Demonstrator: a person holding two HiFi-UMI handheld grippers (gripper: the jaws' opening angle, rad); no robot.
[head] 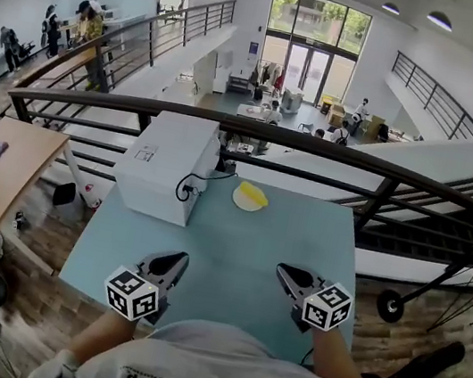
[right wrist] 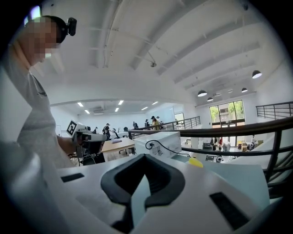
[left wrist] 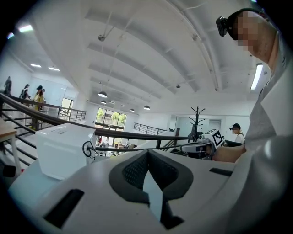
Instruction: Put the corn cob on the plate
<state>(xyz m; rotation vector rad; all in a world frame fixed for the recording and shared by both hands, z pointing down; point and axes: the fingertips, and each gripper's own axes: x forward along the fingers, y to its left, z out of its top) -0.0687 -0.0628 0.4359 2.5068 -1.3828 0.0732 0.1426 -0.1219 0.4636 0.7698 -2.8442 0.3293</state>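
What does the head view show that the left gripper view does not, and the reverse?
Only the head view: the plate with the yellow corn cob lying on it. Only the left gripper view: the person's head camera and the textured inner faces of the left gripper pads, tips together. Both: the white box with its black cable, the dark railing, and the right gripper with its marker cube.

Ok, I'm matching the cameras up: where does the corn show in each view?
Head view: corn on the plate, just above centre, right of the white box.
Left gripper view: not in it.
Right gripper view: small yellow bit right of centre, beside the box.
Shared landmark: the white box, in all three.
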